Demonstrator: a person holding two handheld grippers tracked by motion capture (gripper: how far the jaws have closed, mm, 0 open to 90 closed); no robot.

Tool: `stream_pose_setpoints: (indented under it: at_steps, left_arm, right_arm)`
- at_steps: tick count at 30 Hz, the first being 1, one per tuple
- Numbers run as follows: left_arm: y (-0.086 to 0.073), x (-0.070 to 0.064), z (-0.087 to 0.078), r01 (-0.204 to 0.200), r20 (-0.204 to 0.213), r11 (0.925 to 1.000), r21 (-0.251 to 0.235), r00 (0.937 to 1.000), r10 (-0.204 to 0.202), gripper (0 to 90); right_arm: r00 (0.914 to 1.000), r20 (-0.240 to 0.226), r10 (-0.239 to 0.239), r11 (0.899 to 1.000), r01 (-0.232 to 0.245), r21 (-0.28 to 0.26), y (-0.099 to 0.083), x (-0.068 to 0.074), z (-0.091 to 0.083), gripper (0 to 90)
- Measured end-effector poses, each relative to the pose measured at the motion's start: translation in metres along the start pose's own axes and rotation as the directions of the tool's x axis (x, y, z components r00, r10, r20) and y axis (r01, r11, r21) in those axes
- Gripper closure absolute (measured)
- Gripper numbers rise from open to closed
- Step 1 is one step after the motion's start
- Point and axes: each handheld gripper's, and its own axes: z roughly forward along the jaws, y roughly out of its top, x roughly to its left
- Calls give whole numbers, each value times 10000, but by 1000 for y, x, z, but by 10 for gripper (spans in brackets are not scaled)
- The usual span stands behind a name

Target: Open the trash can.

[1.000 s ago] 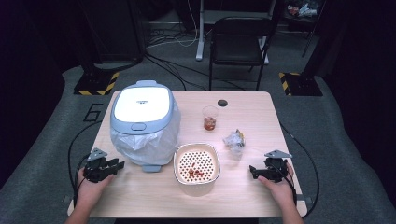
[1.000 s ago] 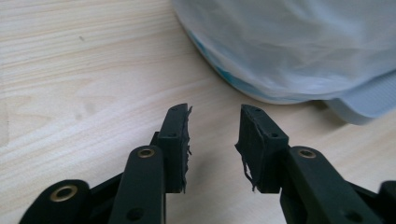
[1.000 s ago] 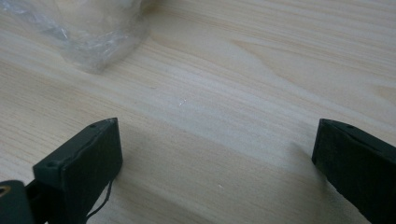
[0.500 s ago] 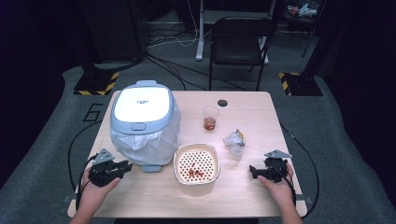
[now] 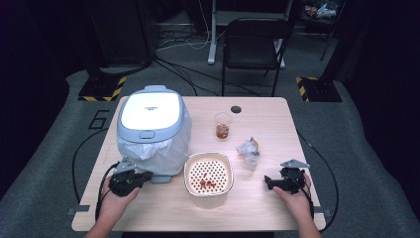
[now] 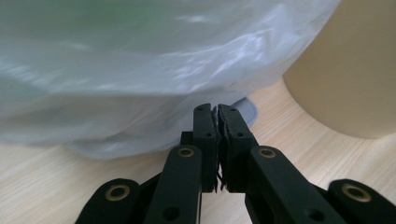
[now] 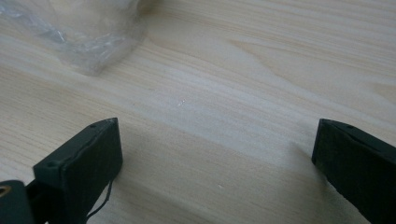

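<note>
A: Where are the left tongs (image 5: 143, 176) right now?

B: Low on the table (image 5: 257, 124), jaws pressed together with nothing between them, right at the foot of the bagged bin (image 5: 152, 130). In the left gripper view the plastic liner (image 6: 140, 70) hangs just ahead of the tips, and the beige strainer bowl (image 6: 355, 74) stands off to the side.

A: Why shut, so close to the bag?

B: My guess is that a closed tip can nudge under the liner's loose edge or prod the bin without snagging.

A: And the right tongs (image 5: 270, 181)?

B: Jaws wide apart, resting near the table edge, well apart from the bowl (image 5: 208, 173). The crumpled wrapper (image 7: 88, 37) lies just ahead of them, so they seem readied for it.

A: Anything else?

B: A small cup (image 5: 223, 124) with reddish contents stands farther back.
</note>
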Motion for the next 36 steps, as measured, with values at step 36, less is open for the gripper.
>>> stream_pose_setpoints:
  at_steps: [36]
  left_arm:
    - [-6,-16,36,-970,-861,9934,605,9910,1020,900]
  right_arm:
    - [10000,40,12,10000,-12,-15,1,0,1,11]
